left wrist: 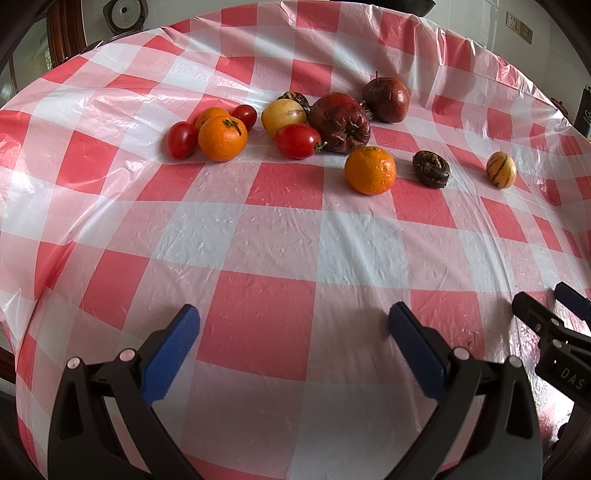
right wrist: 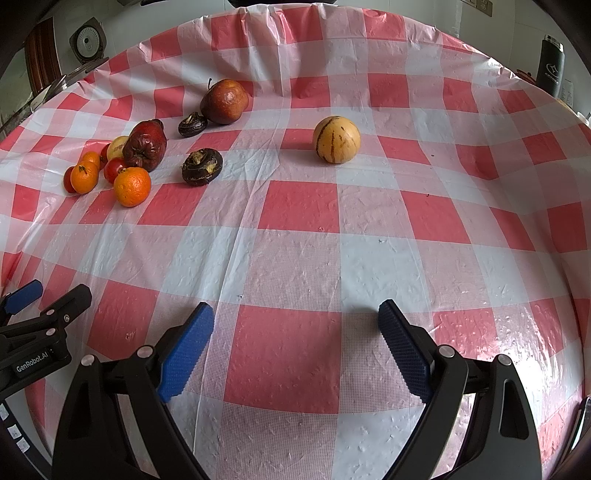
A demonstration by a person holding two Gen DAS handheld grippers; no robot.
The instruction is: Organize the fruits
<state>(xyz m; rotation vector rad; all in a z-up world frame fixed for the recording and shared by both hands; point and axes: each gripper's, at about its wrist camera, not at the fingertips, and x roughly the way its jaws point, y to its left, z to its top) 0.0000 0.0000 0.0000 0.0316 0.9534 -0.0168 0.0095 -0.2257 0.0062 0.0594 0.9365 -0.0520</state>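
Fruits [left wrist: 370,170] beyond both spread jaws

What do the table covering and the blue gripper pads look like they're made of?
Tablecloth: looks like thin plastic sheet, glossy; it shows sharp creases, fine wrinkles and window glare, with a faintly embossed grain. Right gripper finger pads: probably moulded rubber or soft plastic, matte blue with a knurled grid; the left gripper pads look alike.

A red-and-white checked tablecloth [right wrist: 295,221] covers the table; white walls [left wrist: 480,22] stand behind.
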